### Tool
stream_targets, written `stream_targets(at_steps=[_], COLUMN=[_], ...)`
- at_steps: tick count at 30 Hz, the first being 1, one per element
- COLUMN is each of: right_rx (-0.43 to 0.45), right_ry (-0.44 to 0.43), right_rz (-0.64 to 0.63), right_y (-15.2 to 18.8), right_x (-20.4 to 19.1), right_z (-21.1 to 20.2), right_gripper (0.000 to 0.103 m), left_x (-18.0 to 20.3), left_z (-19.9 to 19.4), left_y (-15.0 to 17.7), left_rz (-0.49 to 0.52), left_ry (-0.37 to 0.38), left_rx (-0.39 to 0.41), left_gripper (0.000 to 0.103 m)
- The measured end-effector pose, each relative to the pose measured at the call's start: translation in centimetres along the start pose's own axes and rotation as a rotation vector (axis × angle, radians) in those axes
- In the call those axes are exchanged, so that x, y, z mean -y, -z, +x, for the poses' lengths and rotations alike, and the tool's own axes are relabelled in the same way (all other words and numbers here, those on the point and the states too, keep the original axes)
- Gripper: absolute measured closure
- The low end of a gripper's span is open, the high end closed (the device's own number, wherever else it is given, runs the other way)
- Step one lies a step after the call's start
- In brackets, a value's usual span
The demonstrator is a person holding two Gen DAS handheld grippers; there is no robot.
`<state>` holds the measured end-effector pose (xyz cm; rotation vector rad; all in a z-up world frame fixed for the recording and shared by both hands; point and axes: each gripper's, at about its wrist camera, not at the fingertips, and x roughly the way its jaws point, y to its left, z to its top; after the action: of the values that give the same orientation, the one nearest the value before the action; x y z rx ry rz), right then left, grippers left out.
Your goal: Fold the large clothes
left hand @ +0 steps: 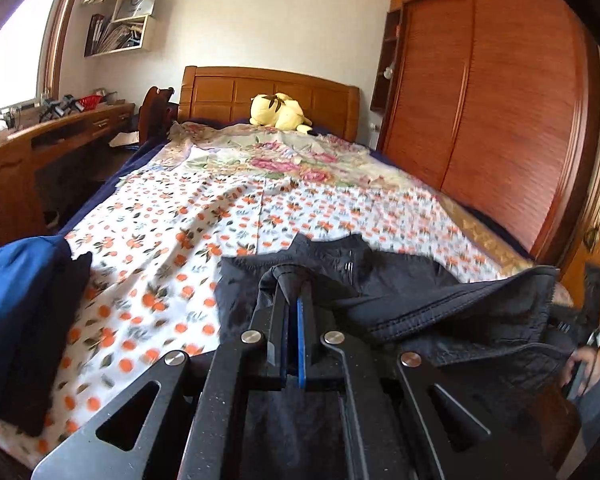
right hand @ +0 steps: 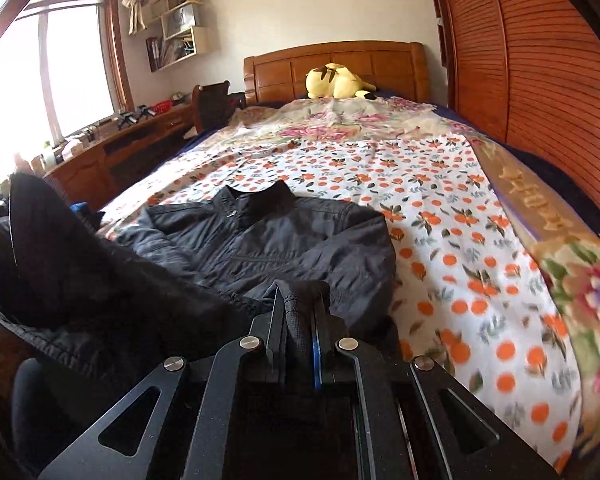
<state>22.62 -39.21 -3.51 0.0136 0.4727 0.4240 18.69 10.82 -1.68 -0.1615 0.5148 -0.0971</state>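
Both tongs are clamped tight on the hem of a dark navy quilted jacket (right hand: 260,240): the left gripper (left hand: 291,280) pinches one fold, the right gripper (right hand: 296,292) another. The jacket's collar end lies flat on the white orange-print bedsheet (right hand: 440,216), near the foot. Beyond the collar the sheet lies open up to the yellow plush toy (right hand: 336,82) by the headboard.

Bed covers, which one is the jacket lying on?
The jacket lies on the white sheet printed with oranges, not the pink floral blanket nearer the headboard.
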Motion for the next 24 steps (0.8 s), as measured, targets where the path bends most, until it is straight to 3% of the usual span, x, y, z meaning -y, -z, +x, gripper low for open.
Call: stream_targets(at_steps=[5, 12, 19, 24], right_rx=[-0.002, -0.046, -0.129, -0.136], right_ry=[0.057, 0.137, 0.198, 0.196], right_rz=[-0.029, -0.088, -0.172, -0.174], right_y=[-2.5, -4.9, -6.2, -8.1], right_x=[-0.1, -1.3, -4.3, -5.6], right_z=[3.9, 9.3, 14.1, 15.9], right_gripper=[0.095, 0.094, 0.093, 0.093], left_x=[-1.0, -2.6, -3.3, -4.0], left_z=[3.7, 8.5, 10.5, 10.9], left_y=[-1.8, -1.7, -0.5, -0.8], left_rz=[-0.022, 0.001, 0.012, -0.006], left_ry=[-0.025, -0.044, -0.023, -0.001], left_rx=[0.046, 0.014, -0.022, -0.034], left_gripper=[0.100, 0.100, 0.100, 0.100])
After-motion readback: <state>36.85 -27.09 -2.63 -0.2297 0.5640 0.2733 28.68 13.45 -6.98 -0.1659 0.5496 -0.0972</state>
